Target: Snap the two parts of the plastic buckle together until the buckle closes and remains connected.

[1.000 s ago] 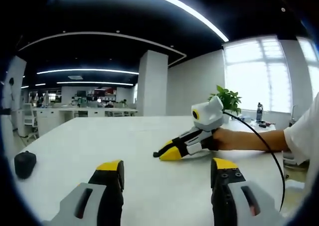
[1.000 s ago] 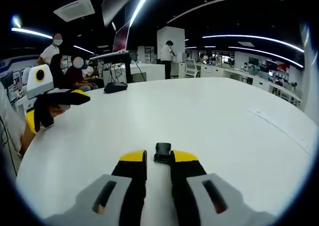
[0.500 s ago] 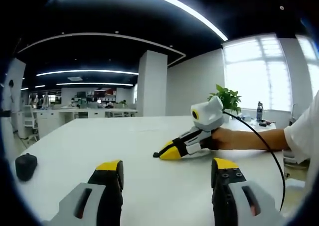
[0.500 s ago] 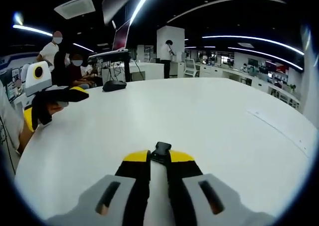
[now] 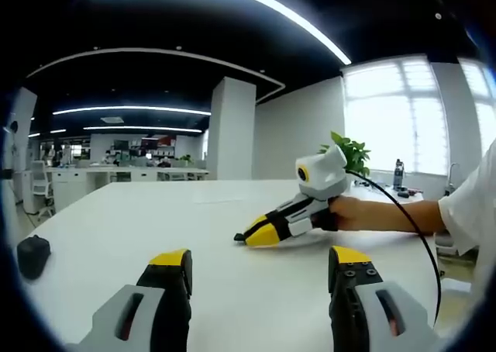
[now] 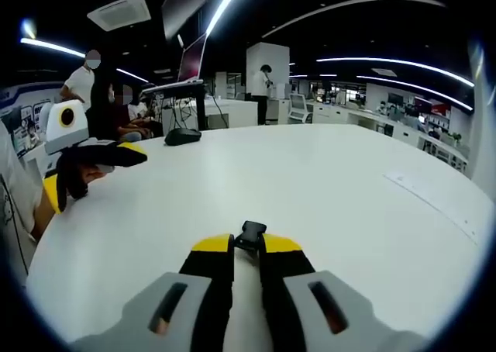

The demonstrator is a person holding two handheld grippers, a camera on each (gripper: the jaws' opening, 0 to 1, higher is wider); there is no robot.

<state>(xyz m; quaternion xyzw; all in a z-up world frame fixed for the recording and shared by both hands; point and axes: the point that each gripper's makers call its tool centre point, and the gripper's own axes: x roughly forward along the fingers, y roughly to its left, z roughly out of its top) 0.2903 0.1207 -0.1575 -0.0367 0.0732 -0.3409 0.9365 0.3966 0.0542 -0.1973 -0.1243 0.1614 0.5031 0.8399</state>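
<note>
A small black buckle part (image 6: pixel 249 232) sticks out between the yellow tips of my right gripper (image 6: pixel 246 243), which is shut on it just above the white table (image 6: pixel 349 174). In the left gripper view the right gripper (image 5: pixel 246 236) lies low on the table, held by a person's hand, with its closed tips pointing left. My left gripper (image 5: pixel 260 263) is open wide with nothing between its jaws. The left gripper (image 6: pixel 93 172) also appears at the left of the right gripper view, held by a hand above the table edge.
A dark rounded object (image 5: pixel 32 256) lies on the table's left side; the dark object (image 6: pixel 182 136) also sits at the far edge. A potted plant (image 5: pixel 349 150) and a bottle (image 5: pixel 398 174) stand behind the right gripper. Several people (image 6: pixel 84 77) are beyond the table.
The right gripper's jaws closed onto the buckle part, which now sits raised between the tips. The left gripper stays open; its view has shifted slightly.
</note>
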